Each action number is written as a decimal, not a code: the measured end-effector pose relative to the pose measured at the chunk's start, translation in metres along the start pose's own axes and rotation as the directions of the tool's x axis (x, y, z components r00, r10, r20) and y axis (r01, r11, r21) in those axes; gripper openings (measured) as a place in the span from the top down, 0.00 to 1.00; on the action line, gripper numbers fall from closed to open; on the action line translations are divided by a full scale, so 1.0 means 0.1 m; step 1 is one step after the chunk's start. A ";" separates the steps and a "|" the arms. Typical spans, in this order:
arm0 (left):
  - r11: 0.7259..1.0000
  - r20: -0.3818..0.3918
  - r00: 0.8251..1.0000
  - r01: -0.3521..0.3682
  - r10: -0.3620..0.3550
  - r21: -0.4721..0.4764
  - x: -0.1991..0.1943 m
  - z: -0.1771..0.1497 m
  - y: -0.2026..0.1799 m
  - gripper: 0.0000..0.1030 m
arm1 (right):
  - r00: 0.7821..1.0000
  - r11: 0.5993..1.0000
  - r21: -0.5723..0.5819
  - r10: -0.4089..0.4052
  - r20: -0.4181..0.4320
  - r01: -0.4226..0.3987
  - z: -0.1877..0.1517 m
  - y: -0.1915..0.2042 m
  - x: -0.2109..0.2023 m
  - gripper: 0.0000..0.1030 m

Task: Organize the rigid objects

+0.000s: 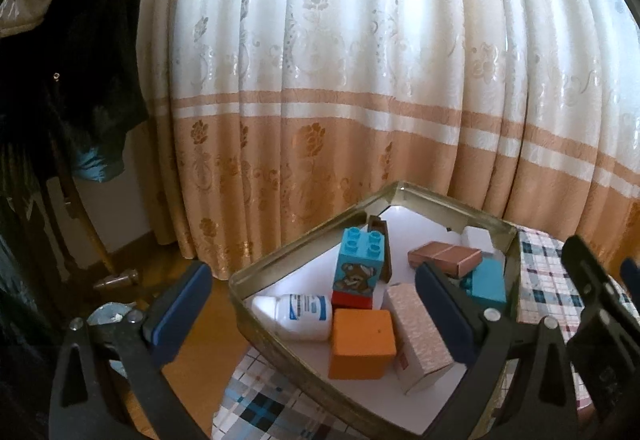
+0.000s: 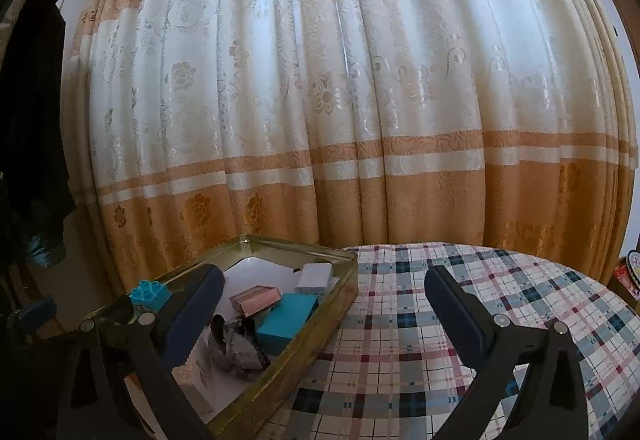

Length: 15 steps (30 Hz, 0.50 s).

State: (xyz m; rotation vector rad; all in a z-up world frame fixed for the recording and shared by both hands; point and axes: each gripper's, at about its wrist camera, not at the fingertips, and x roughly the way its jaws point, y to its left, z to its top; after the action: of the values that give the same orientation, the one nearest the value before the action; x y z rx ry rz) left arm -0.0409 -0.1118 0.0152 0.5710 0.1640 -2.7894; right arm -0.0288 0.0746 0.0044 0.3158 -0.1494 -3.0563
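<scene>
While both grippers hover empty with jaws apart, the gold rectangular metal tin [image 1: 280, 356] on the plaid-covered desk [image 2: 420, 320] holds an orange cube [image 1: 362, 344] and a white plastic bottle [image 1: 298, 316].

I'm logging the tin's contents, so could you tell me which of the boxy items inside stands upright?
The bear brick, blue with studs on top, stands upright on a red base; the orange cube and pink box lie low.

A home room: floral curtains [image 2: 340, 99], plaid tablecloth [image 2: 420, 320] (wooden floor [image 1: 192, 340] beneath).
</scene>
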 end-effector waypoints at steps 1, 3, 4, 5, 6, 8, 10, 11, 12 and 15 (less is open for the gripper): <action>1.000 0.004 1.000 -0.004 0.004 0.009 -0.01 0.00 0.00 0.00 | 1.000 1.000 0.001 0.001 -0.002 -0.001 0.00 0.00 0.00 0.01; 0.999 0.012 1.000 -0.027 0.027 0.033 -0.02 0.00 -0.02 0.00 | 1.000 1.000 0.005 0.005 0.003 -0.005 0.01 0.00 -0.01 0.01; 0.999 0.011 0.999 -0.035 0.034 0.042 -0.02 0.00 -0.02 0.00 | 1.000 1.000 0.011 0.008 0.005 -0.008 0.02 0.00 -0.02 0.01; 0.998 0.009 0.999 -0.037 0.037 0.049 -0.02 0.00 -0.03 0.00 | 1.000 1.000 0.020 0.012 0.005 -0.012 0.03 -0.01 -0.03 0.01; 0.998 0.006 0.999 -0.037 0.037 0.053 -0.02 0.01 -0.03 0.00 | 1.000 0.999 0.031 0.021 0.002 -0.021 0.04 -0.01 -0.04 0.01; 0.998 -0.001 0.999 -0.038 0.038 0.053 -0.04 0.02 -0.02 0.00 | 1.000 0.999 0.038 0.031 -0.006 -0.031 0.07 -0.01 -0.04 0.01; 0.999 -0.010 0.999 -0.033 0.033 0.042 -0.05 0.05 0.01 0.00 | 0.999 0.999 0.038 0.033 -0.012 -0.033 0.08 0.00 -0.05 0.01; 0.999 -0.013 0.999 -0.029 0.030 0.036 -0.05 0.06 0.02 0.00 | 0.999 0.999 0.040 0.033 -0.011 -0.032 0.09 0.00 -0.06 0.01; 0.999 -0.011 1.000 -0.024 0.024 0.026 -0.07 0.07 0.03 0.00 | 0.999 0.999 0.041 0.034 -0.005 -0.034 0.09 0.00 -0.06 0.01; 1.000 0.000 1.000 -0.014 0.014 0.012 -0.11 0.09 0.06 0.00 | 1.000 0.999 0.045 0.025 0.010 -0.026 0.10 0.00 -0.09 0.01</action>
State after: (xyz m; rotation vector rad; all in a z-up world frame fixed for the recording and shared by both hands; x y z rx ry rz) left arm -0.0330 -0.1157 0.0272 0.5732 0.1425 -2.7789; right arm -0.0221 0.0761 0.0163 0.3000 -0.2209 -3.0331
